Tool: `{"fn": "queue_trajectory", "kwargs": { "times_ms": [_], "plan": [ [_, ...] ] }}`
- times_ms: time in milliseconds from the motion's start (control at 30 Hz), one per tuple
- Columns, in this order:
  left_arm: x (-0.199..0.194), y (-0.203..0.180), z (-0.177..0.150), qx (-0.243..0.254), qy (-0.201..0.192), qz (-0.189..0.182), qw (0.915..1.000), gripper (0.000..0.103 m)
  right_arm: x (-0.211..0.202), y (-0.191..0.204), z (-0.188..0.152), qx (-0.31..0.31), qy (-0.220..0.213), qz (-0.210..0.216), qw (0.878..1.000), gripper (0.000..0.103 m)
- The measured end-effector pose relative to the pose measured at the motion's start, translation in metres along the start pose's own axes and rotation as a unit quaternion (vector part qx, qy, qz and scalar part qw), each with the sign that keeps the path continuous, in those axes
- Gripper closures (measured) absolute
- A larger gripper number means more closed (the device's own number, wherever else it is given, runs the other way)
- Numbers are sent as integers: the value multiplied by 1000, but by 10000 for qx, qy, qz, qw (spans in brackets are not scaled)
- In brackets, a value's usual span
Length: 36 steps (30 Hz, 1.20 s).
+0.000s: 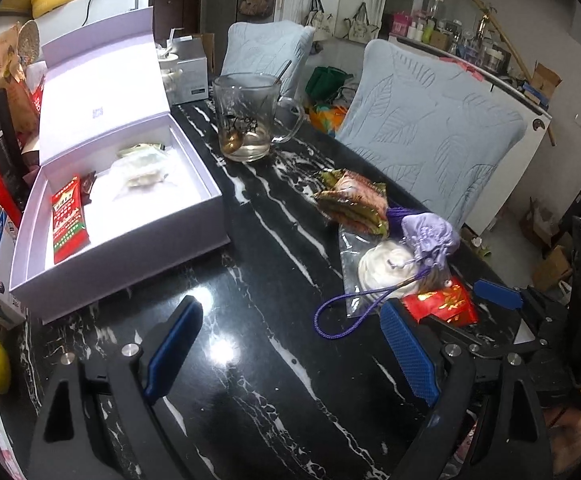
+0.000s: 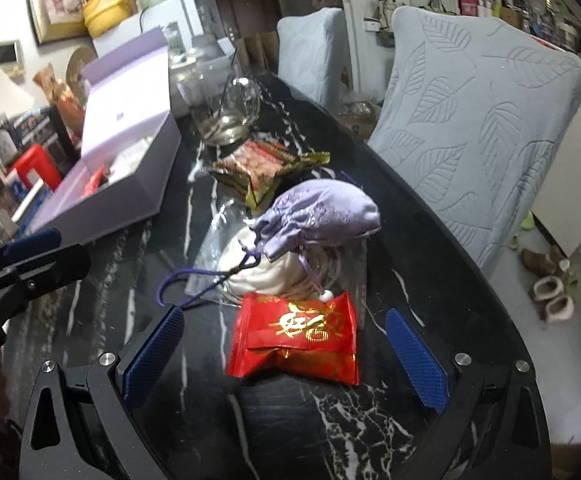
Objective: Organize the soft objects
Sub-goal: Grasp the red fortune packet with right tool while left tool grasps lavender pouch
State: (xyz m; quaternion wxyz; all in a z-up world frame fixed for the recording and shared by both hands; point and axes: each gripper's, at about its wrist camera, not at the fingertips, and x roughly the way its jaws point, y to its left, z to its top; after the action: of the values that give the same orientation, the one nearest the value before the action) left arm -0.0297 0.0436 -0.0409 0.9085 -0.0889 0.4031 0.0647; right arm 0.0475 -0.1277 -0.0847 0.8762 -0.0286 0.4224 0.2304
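The right gripper point(image 2: 284, 354) is held with its fingers spread wide and nothing clasped; the red packet point(image 2: 296, 338) lies flat on the bench point(image 2: 370, 420) directly between them, touched by neither. The packet is judged to be light, puffy and crinkly, with a slick foil skin, so a hold across its middle, where the filling gives bulk, is thought safer than one on the thin sealed ends.

Just beyond the fingertips, a lavender pouch point(image 2: 322, 216) rests on a white bundle point(image 2: 266, 268) inside a clear bag, and its purple cord point(image 2: 194, 280) loops toward the left fingertip. All of these are judged soft and yielding; the cord could be snagged if the fingers are closed carelessly. Farther ahead a patterned pouch point(image 2: 262, 168) is seen, then a glass mug point(image 2: 234, 112), hard and fragile, to be kept clear of.

The left gripper point(image 1: 290, 348) is likewise released, its fingers wide apart over bare bench. Ahead and to its left stands the open white box point(image 1: 130, 216), already holding a red wrapper point(image 1: 68, 220) and pale bags point(image 1: 142, 168); free floor is left in its middle. The bench edge runs close on the right, beside a covered chair point(image 2: 482, 120); open room lies leftward toward the box.
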Motion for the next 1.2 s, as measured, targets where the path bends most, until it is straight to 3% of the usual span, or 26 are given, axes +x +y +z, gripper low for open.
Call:
{"fn": "queue_trajectory", "kwargs": {
  "times_ms": [100, 333, 533, 833, 1200],
  "plan": [
    [6, 1, 2, 20, 84, 55, 9999, 12, 7, 1, -1, -43, 95, 113, 9999, 4],
    [13, 2, 9, 1, 73, 135, 9999, 12, 17, 5, -6, -314, 203, -194, 9991, 37],
    [18, -3, 14, -86, 87, -32, 9999, 12, 11, -3, -6, -247, 152, -80, 9995, 53],
    [25, -28, 22, 128, 90, -153, 9998, 12, -5, -35, -13, 162, 214, 306, 9992, 55],
    [45, -78, 33, 445, 172, -641, 9968, 12, -20, -78, -12, 485, 102, 198, 9986, 55]
  ]
}}
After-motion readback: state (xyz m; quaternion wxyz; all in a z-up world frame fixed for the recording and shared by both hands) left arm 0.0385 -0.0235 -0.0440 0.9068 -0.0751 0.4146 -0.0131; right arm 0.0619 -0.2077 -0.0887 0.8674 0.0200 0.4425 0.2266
